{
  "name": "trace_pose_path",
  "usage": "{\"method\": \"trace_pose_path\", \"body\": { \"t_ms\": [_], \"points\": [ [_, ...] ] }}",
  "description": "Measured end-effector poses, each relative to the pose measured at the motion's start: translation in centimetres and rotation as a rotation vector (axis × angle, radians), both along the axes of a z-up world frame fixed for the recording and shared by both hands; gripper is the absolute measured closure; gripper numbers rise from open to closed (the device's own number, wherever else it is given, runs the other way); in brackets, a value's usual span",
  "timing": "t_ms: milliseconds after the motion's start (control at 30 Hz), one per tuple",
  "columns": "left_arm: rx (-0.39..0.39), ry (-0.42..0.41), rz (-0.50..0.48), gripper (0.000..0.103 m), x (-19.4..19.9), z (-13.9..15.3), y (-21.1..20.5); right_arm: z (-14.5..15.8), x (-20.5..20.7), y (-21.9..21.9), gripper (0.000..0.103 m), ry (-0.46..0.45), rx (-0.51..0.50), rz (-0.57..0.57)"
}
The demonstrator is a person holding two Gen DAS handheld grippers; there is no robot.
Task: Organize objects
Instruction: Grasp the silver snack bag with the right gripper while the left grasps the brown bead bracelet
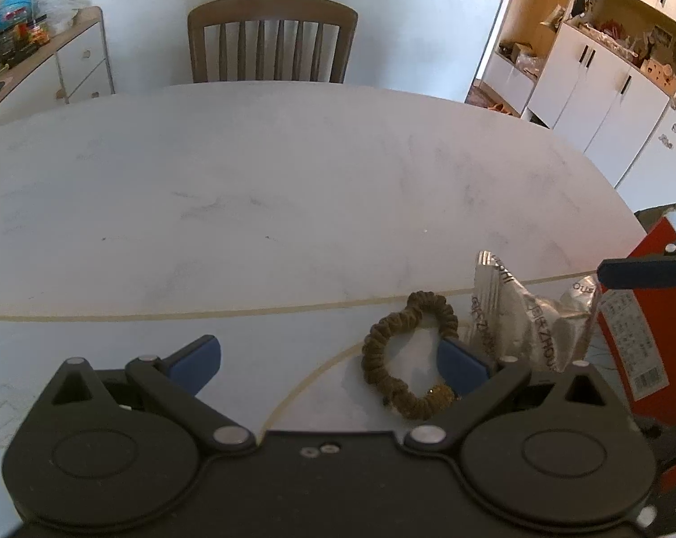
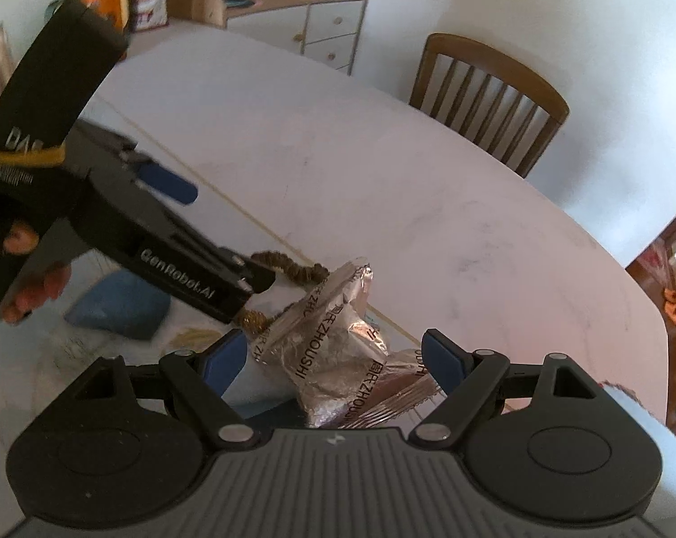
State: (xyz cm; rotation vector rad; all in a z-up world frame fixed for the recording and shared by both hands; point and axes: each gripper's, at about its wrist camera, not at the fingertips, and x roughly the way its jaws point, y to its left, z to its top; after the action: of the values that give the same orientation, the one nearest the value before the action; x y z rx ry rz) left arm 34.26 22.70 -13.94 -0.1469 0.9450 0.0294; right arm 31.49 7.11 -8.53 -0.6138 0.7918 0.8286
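Desk (image 1: pixel 293 188) carried a hair tie (image 1: pixel 407 356) beside a foil packet (image 1: pixel 517 318); both grippers' jaws stood open, holding nothing.

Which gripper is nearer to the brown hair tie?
Left. The left gripper is open around the brown hair tie, one finger inside its loop. The right gripper is open around the silver packet, beside the tie.

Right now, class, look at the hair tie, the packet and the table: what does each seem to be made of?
Hair tie: brown fabric over elastic, probably; ribbed and matte, with a glittery gold bit. Packet: thin foil or metallised plastic; shiny, crinkled, printed. Table: pale stone or a marble-look top, faintly veined, smooth.
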Motion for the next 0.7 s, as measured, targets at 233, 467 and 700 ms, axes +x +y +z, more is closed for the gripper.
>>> {"method": "trace_pose_path", "body": {
  "t_ms": [233,467,700],
  "points": [
    [0.023,0.002,-0.026,0.001,0.7,-1.1,-0.3,-1.9,-0.3,1.3,0.018,-0.035,-0.065,0.081],
    [0.013,-0.011,-0.038,0.011,0.8,-1.8,-0.3,-3.1,2.5,1.9,0.018,0.061,-0.067,-0.004],
    [0.002,-0.036,-0.066,0.027,0.6,-1.6,-0.7,-4.3,4.1,2.3,0.018,0.151,-0.055,-0.076]
  ]
}}
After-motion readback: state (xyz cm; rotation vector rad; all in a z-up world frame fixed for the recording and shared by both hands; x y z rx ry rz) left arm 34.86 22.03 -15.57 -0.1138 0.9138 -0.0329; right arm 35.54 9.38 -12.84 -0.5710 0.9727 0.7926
